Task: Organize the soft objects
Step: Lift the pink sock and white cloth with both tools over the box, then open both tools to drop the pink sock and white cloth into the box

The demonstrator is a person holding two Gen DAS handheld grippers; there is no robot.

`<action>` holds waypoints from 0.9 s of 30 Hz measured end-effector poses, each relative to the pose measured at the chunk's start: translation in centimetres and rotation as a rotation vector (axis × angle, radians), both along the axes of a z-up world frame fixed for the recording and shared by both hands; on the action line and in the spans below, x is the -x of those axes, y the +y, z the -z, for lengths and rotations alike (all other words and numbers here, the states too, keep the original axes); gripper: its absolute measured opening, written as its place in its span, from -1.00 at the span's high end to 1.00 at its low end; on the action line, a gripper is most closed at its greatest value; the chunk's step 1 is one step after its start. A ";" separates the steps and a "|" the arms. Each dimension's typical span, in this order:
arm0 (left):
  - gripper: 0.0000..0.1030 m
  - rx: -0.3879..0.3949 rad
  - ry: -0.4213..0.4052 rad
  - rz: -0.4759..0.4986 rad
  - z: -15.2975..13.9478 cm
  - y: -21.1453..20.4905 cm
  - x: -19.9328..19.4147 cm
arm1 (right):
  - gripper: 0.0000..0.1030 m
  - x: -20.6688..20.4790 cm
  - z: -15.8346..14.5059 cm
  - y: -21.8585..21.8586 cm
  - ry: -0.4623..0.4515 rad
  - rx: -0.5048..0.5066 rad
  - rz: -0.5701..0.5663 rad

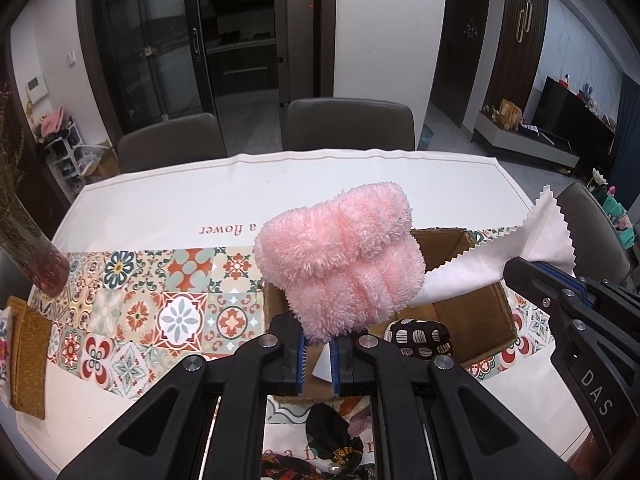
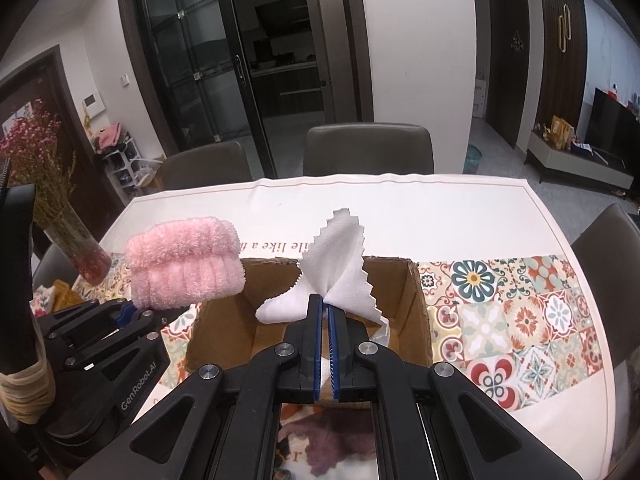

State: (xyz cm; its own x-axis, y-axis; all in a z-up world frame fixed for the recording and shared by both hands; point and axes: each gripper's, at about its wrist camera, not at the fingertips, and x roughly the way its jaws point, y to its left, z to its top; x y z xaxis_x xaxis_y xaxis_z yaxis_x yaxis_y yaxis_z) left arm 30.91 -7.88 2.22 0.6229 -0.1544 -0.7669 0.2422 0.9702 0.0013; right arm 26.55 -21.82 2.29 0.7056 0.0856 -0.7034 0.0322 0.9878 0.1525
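- Left wrist view: the left gripper [image 1: 319, 350] pinches the lower edge of a pink fluffy cloth [image 1: 340, 264], which stands lifted above the near-left corner of an open cardboard box [image 1: 472, 312].
- The box sits on the tabletop's patterned tile strip [image 1: 160, 304]. Inside it lies a dark patterned pouch [image 1: 418, 337].
- The right gripper [image 1: 532, 276], entering from the right edge, clamps a white zigzag-edged cloth [image 1: 520, 248] over the box.
- A glass vase [image 1: 36, 260] stands near the tabletop's left edge.
- Right wrist view: the right gripper [image 2: 325, 304], jaws pressed together, pinches the white zigzag-edged cloth [image 2: 340, 268] above the box [image 2: 418, 300] interior.
- The left gripper [image 2: 132, 314] holds the pink fluffy cloth [image 2: 184, 264] above the box's left wall.
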 end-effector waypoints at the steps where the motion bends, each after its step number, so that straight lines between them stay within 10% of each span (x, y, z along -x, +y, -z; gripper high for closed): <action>1: 0.79 0.002 0.008 0.002 0.3 -0.1 -0.3 | 0.92 -0.3 0.3 0.0 0.008 0.000 -0.001; 22: 0.72 -0.008 0.113 0.022 5.2 -1.6 -3.9 | 0.90 -3.8 4.6 0.3 0.116 -0.013 -0.020; 27: 0.40 -0.014 0.126 0.013 5.6 -1.4 -4.0 | 0.80 -3.9 4.7 0.2 0.128 -0.007 -0.006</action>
State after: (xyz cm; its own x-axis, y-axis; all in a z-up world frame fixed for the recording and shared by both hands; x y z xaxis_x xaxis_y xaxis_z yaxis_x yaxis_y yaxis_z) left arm 34.95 -9.32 -3.39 0.5198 -0.1506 -0.8409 0.2535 0.9672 -0.0165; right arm 30.43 -21.63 -2.45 0.6097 0.0951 -0.7869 0.0455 0.9869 0.1545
